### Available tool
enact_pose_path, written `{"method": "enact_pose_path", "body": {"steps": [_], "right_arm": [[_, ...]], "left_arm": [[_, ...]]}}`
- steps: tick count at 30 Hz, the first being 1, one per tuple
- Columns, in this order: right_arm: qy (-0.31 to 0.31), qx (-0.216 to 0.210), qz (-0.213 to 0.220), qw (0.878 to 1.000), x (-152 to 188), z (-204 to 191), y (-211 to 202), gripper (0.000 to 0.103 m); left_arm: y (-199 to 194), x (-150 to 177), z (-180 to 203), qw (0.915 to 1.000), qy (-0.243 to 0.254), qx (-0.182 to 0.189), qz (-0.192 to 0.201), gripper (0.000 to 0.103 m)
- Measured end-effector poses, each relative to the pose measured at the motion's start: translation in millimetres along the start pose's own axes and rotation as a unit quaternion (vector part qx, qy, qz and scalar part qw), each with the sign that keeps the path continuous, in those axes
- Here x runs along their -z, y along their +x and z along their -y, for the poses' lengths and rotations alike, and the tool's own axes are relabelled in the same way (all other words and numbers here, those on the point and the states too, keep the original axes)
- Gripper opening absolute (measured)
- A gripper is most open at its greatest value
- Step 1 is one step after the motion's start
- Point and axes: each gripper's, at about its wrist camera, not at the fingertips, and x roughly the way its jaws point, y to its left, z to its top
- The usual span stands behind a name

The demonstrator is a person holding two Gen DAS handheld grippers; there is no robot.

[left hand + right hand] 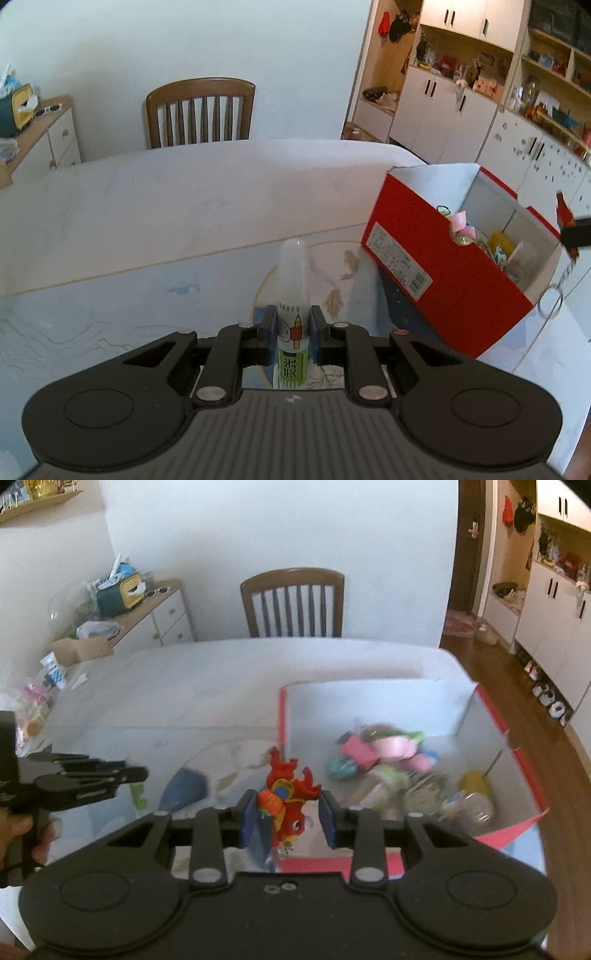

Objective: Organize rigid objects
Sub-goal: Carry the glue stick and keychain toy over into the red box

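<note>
My left gripper [293, 319] is shut on a white glue bottle [293, 273] with a green label and a clear cap, held above the table. To its right stands a red shoe box [443, 269] with a white inside that holds several small items. My right gripper [288, 819] is shut on a red plush keychain toy [291, 788], close to the box's [369, 701] left wall. In the left wrist view the right gripper [576, 234] shows at the far right edge, with the toy's key ring [550, 304] dangling. The left gripper [125, 773] appears at the left of the right wrist view, held by a hand [14, 834].
A white table [184, 203] carries a mat with a fish pattern [332, 275] and a blue piece [184, 786] lies on it. A wooden chair [291, 602] stands behind. A cluttered side cabinet [159, 616] and loose packets [33, 705] lie to the left; cupboards [480, 103] line the right.
</note>
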Motion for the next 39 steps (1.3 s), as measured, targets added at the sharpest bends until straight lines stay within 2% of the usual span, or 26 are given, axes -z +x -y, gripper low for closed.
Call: {"method": "enact_pose_path", "body": {"steps": [2,8,22,23,24,28,31,39], "right_arm": [[-0.001,0.002,0.002,1.000,-3,10,-1,0.034],[-0.005,0.001,0.002,1.000,-5,40,-2,0.034],[-0.035,-0.004,0.001,0.999,-2,114,19,0.034],[-0.037,-0.004,0.000,0.999,-1,119,22,0.031],[-0.040,-0.005,-0.002,0.999,-2,124,24,0.014],[-0.033,-0.008,-0.006,0.999,-3,144,34,0.010],[-0.036,-0.012,-0.010,0.999,-3,154,41,0.008],[-0.030,-0.035,-0.025,0.999,2,168,54,0.008]], "left_arm": [[0,-3,10,0.9999,0.008,-0.009,-0.002,0.017],[-7,-12,33,0.9999,-0.013,-0.001,0.011,0.017],[-38,-63,109,0.9979,-0.024,0.016,0.058,0.017],[-38,-68,116,0.9978,-0.024,0.019,0.059,0.017],[-37,-74,122,0.9976,-0.025,0.023,0.060,0.017],[-30,-96,145,0.9971,-0.020,0.039,0.062,0.017],[-11,-111,163,0.9973,-0.013,0.052,0.051,0.017],[70,-122,211,0.9975,0.029,0.056,-0.032,0.017]]}}
